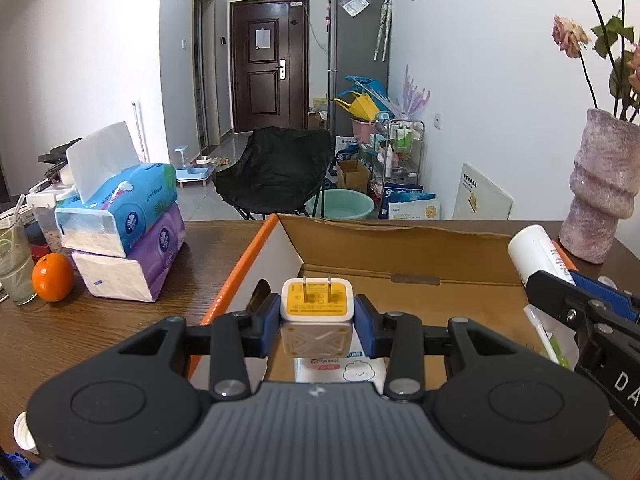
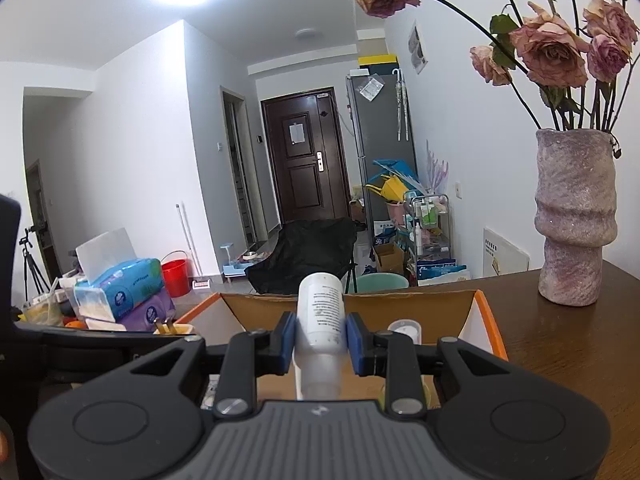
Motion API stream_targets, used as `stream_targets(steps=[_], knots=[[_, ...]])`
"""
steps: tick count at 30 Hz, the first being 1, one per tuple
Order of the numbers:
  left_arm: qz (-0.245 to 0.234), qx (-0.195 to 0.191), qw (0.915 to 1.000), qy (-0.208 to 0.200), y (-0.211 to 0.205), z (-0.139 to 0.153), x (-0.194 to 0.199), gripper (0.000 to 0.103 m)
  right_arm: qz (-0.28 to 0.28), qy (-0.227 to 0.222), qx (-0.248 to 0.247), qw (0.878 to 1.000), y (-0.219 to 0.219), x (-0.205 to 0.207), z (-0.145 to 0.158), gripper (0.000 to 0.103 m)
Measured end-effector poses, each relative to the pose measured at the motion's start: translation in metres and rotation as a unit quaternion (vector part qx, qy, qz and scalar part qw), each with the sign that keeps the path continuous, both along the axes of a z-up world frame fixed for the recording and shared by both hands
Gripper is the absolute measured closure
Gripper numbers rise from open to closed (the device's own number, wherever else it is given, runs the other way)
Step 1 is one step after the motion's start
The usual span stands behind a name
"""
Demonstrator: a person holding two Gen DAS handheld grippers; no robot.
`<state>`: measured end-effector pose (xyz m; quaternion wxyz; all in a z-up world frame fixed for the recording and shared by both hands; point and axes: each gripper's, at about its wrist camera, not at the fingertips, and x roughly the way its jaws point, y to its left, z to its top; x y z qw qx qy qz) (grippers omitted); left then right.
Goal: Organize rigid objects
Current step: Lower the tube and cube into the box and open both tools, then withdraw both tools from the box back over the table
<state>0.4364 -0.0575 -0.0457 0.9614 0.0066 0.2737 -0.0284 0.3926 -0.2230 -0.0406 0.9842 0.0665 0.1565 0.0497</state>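
My left gripper (image 1: 317, 320) is shut on a white and yellow plug adapter (image 1: 317, 302), prongs up, held over the open cardboard box (image 1: 400, 248) with orange edges. A cotton buds pack (image 1: 340, 368) lies in the box below it. My right gripper (image 2: 321, 344) is shut on a white tube bottle (image 2: 321, 320), held over the same box (image 2: 408, 306). The bottle (image 1: 536, 252) and right gripper also show at the right edge of the left wrist view. The adapter's prongs (image 2: 165, 326) show at the left of the right wrist view.
Two stacked tissue packs (image 1: 128, 232), an orange (image 1: 53, 277) and a glass (image 1: 14, 264) stand on the wooden table (image 1: 160, 320) left of the box. A pink vase of dried roses (image 2: 572, 216) stands to the right. A small white container (image 2: 405, 329) sits in the box.
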Motion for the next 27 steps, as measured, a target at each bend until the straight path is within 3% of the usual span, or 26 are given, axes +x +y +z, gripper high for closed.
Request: stream_targets(steps=[2, 3, 4, 5, 6, 7, 9, 11, 27], knots=[[0.007, 0.003, 1.0, -0.005, 0.001, 0.001, -0.001, 0.061, -0.004, 0.004, -0.003, 1.0, 0.0, 0.0, 0.0, 0.076], [0.008, 0.006, 0.9998, -0.015, 0.002, 0.003, -0.004, 0.054, -0.008, 0.004, -0.006, 1.0, 0.0, 0.0, 0.0, 0.075], [0.007, 0.005, 0.9997, -0.022, 0.003, 0.005, -0.007, 0.04, -0.01, 0.002, -0.011, 1.0, -0.001, -0.002, 0.0, 0.063], [0.009, 0.003, 0.9996, -0.027, 0.004, 0.008, -0.009, 0.029, -0.011, 0.003, -0.012, 1.0, -0.001, -0.003, 0.001, 0.04], [0.015, 0.001, 0.9993, -0.034, 0.006, 0.01, -0.012, 0.012, -0.013, -0.001, -0.011, 1.0, -0.002, -0.005, 0.002, 0.029], [0.022, 0.0, 0.9989, -0.042, 0.008, 0.012, -0.014, 0.008, -0.017, -0.007, -0.012, 1.0, -0.003, -0.008, 0.003, 0.015], [0.028, 0.004, 0.9987, -0.043, 0.01, 0.015, -0.015, 0.002, -0.027, -0.014, -0.016, 0.999, -0.004, -0.011, 0.006, 0.012], [0.032, 0.0, 0.9987, -0.038, 0.013, 0.017, -0.014, 0.0, -0.033, -0.016, -0.009, 0.999, -0.006, -0.012, 0.008, 0.0], [0.048, -0.016, 0.9981, -0.036, 0.03, 0.024, -0.023, 0.0, -0.035, -0.02, -0.008, 0.999, -0.01, -0.021, 0.016, 0.0]])
